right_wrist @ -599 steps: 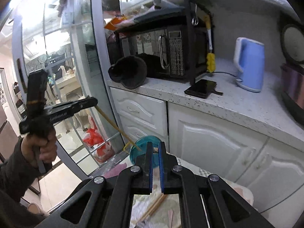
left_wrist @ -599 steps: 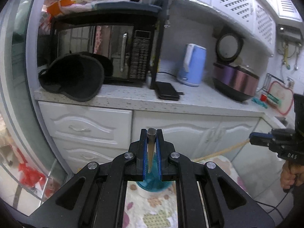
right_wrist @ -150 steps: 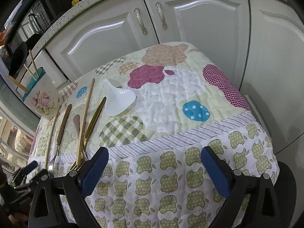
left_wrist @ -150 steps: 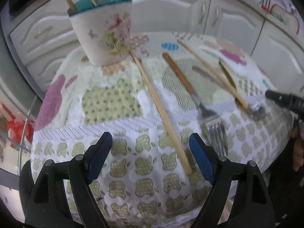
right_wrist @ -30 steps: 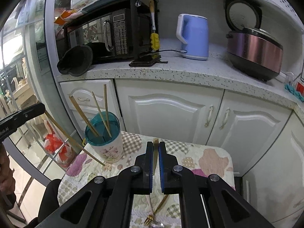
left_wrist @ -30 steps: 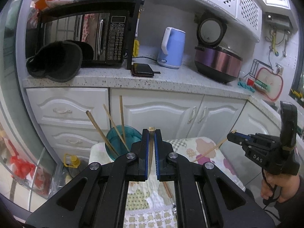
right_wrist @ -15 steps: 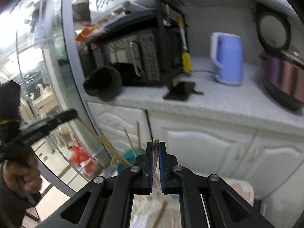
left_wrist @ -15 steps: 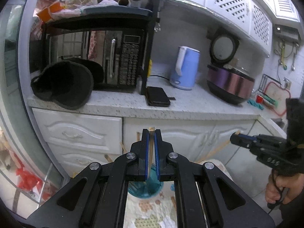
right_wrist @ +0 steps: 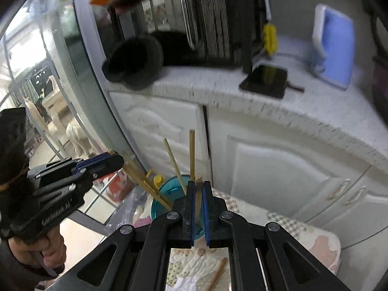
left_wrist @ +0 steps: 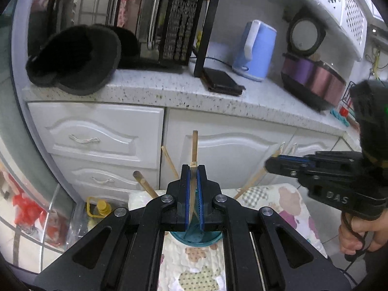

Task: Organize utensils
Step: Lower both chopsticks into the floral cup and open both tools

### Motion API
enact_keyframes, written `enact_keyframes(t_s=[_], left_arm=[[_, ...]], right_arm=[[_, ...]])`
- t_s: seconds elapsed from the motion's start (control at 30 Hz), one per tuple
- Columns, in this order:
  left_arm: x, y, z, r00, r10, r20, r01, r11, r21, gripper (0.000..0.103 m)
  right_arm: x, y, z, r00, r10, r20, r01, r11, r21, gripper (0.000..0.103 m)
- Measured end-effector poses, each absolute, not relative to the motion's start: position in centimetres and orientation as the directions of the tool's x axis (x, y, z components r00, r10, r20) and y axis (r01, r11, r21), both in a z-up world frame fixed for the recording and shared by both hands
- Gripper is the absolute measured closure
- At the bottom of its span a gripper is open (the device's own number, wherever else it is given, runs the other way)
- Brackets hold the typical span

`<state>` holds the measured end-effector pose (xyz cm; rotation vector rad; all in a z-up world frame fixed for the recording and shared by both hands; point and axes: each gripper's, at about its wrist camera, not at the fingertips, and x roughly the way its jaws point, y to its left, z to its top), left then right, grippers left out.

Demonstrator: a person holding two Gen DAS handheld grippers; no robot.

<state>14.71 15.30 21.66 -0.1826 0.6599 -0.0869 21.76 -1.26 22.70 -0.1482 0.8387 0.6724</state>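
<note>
A teal-rimmed cup [left_wrist: 195, 238] stands on the quilted stool top just below my left gripper [left_wrist: 193, 168], with several chopsticks [left_wrist: 169, 161] standing in it. My left gripper is shut on a wooden chopstick [left_wrist: 194, 189] whose lower end points into the cup. My right gripper [right_wrist: 198, 184] is shut on a thin gold-coloured utensil [right_wrist: 198, 194], held above the cup [right_wrist: 167, 196]. The right gripper shows in the left wrist view [left_wrist: 274, 166]; the left gripper shows in the right wrist view [right_wrist: 114, 157].
White cabinets [left_wrist: 101, 133] and a speckled counter [left_wrist: 150, 92] stand behind, with a microwave [left_wrist: 145, 24], black hat [left_wrist: 75, 58], phone [left_wrist: 220, 81], blue kettle [left_wrist: 257, 51] and rice cooker [left_wrist: 312, 77]. A brown-handled utensil [right_wrist: 217, 275] lies on the quilt [left_wrist: 194, 266].
Both grippers have come closer together and lower over the cup. The left chopstick's tip now reaches into the cup. The right view is motion-blurred.
</note>
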Motion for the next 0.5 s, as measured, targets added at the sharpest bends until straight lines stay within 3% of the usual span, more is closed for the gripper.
enact_keyframes(t_s=[0.13, 0.27, 0.43, 0.5], left_arm=[[16.8, 16.0, 20.8, 0.786, -0.126, -0.606, 0.009, 0.981, -0.193, 0.099], [19.1, 17.1, 20.4, 0.783, -0.087, -0.616, -0.035, 0.982, -0.183, 0.097], [18.9, 17.9, 20.8, 0.8, -0.065, -0.597, -0.059, 0.981, -0.185, 0.082], [18.0, 17.3, 21.2, 0.823, -0.055, -0.566, -0.044, 0.986, -0.16, 0.078]], right_arm=[[24.6, 1.2, 21.2, 0.436, 0.495, -0.752, -0.619, 0.772, 0.149, 0.098], [27.0, 2.6, 21.1, 0.44, 0.557, -0.704, -0.64, 0.744, 0.19, 0.095], [26.0, 0.0, 22.2, 0.507, 0.619, -0.599, -0.654, 0.729, 0.2, 0.073], [24.6, -2.3, 22.2, 0.545, 0.617, -0.568, -0.637, 0.745, 0.198, 0.072]])
